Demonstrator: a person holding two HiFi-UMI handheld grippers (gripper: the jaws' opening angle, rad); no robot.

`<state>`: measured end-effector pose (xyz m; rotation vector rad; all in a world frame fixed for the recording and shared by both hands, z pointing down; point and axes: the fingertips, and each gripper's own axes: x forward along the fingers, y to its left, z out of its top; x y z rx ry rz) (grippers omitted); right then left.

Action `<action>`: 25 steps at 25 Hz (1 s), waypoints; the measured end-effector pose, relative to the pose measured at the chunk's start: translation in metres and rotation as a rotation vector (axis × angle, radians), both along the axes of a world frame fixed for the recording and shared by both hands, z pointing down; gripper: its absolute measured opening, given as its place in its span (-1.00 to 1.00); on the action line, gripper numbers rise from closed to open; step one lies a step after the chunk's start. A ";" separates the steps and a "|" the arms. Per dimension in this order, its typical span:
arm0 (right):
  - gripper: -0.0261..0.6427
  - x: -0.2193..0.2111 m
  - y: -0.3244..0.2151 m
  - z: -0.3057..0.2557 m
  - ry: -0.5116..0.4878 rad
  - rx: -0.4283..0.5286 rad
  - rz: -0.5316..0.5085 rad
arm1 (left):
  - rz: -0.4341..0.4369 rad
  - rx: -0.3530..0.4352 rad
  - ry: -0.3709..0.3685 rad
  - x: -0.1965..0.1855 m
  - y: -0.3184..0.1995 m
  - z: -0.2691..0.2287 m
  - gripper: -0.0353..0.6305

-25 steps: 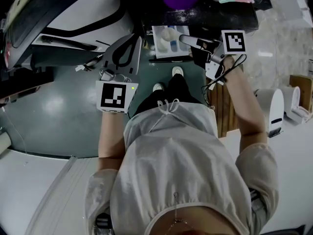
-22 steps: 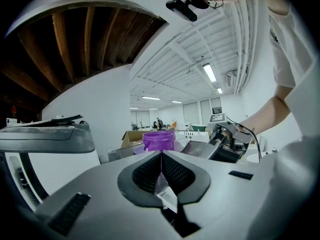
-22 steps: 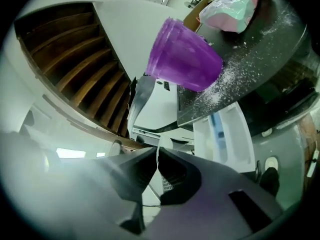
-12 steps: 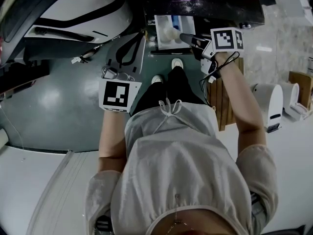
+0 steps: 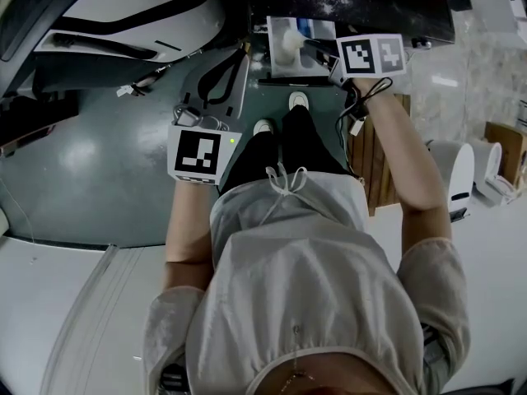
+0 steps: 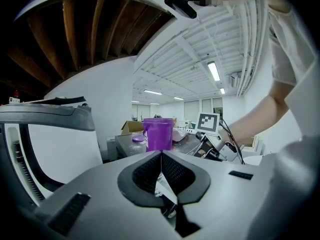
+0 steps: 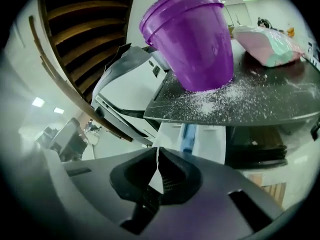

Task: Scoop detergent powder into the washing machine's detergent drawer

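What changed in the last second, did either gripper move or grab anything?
The right gripper slid to the person's left, farther over the open detergent drawer, and twisted so that its marker cube now shows two faces. Nothing was taken hold of or let go. The left gripper stayed beside the drawer, and both pairs of jaws remain shut and empty.

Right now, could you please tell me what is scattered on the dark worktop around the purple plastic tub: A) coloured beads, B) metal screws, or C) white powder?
C: in the right gripper view, white powder speckles the dark worktop around the base of the purple plastic tub.
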<state>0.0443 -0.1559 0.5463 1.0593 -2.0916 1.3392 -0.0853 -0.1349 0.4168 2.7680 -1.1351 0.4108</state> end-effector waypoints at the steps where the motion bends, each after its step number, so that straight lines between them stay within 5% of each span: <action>1: -0.89 -0.001 -0.003 0.001 0.030 0.019 -0.020 | -0.003 0.007 0.004 -0.001 -0.002 0.001 -0.82; 5: -0.89 0.005 -0.012 0.003 0.230 0.097 -0.084 | -0.005 0.079 0.034 -0.003 -0.008 0.000 -0.83; 25: -0.89 -0.023 -0.014 -0.002 0.970 0.573 -0.622 | -0.014 0.079 0.031 -0.018 -0.004 0.000 -0.83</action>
